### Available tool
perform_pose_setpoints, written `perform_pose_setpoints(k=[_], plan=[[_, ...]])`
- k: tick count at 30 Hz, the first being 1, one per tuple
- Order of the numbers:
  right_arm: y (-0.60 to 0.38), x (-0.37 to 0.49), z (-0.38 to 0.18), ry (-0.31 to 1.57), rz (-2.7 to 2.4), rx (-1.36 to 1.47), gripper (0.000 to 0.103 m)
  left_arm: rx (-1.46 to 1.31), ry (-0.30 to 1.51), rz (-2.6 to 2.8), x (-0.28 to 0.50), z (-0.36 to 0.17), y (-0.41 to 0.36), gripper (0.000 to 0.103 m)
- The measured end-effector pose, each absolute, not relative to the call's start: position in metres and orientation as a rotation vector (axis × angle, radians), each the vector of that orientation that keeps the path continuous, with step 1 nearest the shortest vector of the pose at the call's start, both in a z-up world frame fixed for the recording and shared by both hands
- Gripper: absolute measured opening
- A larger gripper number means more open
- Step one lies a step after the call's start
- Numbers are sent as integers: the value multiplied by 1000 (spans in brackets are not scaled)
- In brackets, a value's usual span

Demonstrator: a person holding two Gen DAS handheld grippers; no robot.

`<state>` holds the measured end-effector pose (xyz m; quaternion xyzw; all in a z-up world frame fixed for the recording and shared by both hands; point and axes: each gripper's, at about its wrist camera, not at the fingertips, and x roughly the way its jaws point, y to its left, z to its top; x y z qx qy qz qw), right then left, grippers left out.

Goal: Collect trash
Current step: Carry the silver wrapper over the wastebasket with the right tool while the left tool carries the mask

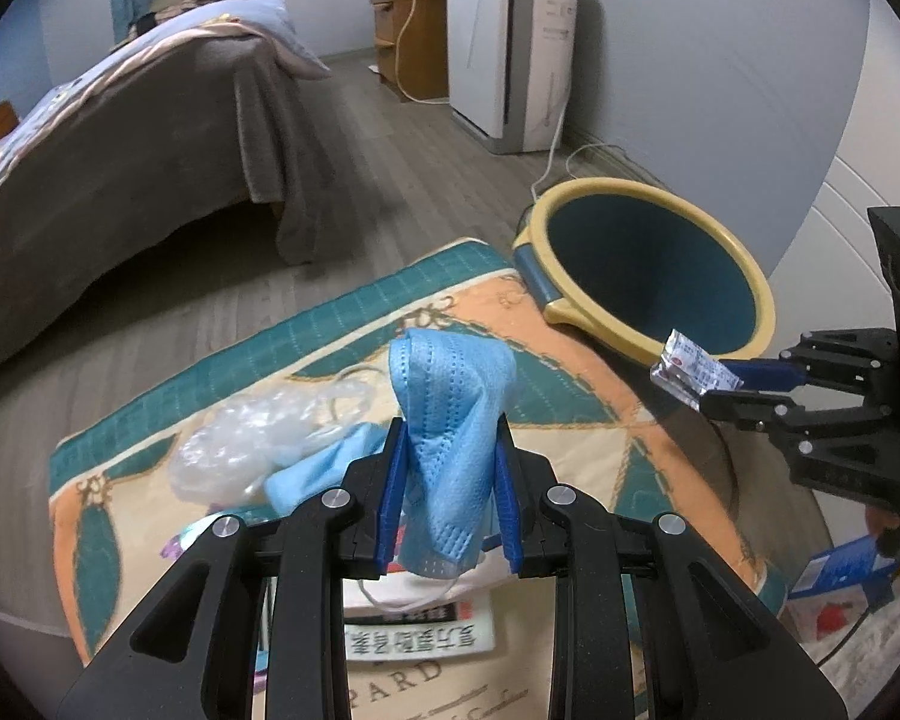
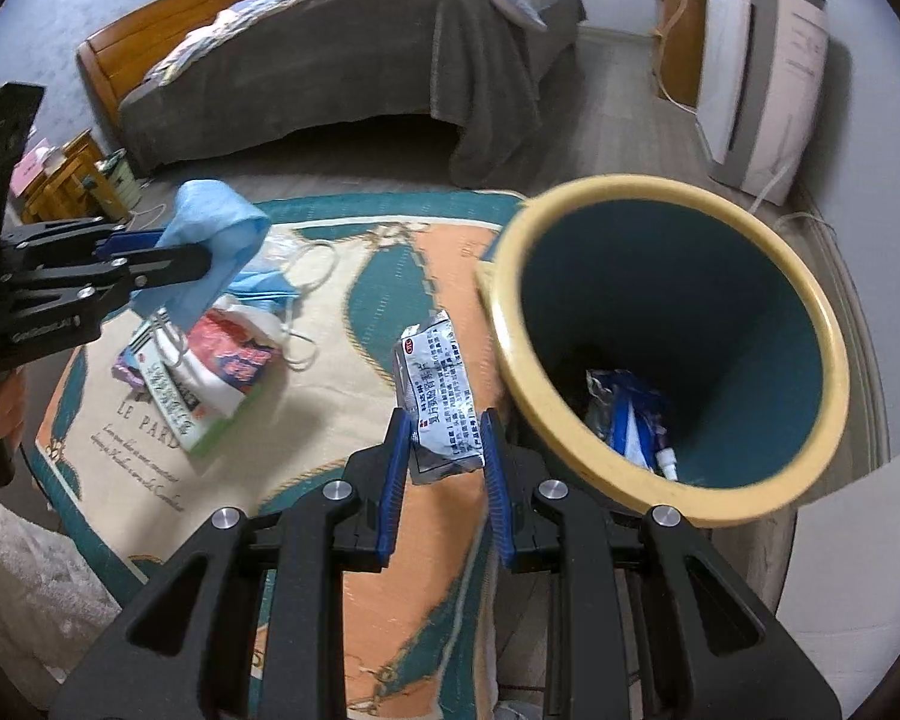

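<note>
The right tool (image 2: 444, 468) is pinching a silver packet (image 2: 441, 396) that is standing up tall between its blue fingers. The trash bin (image 2: 822, 324) is sitting just to the right of it, with its yellow rim very near the packet, so the packet is only needing a small move to the right to be over the hole. The left tool (image 1: 450, 504) is pinching a blue face mask (image 1: 450, 420) over the table (image 1: 570, 414) and is farther from the bin. Some trash, maybe wrappers, is lying deep inside the bin.
</note>
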<state>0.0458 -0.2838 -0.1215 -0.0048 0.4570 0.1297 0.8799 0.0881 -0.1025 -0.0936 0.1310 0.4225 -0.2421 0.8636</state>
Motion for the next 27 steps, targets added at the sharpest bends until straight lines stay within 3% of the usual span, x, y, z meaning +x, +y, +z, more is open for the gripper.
perform_pose_setpoints(k=[27], plan=[[-379, 39, -124, 918, 14, 73, 23, 311, 900, -659, 89, -103, -206, 28]])
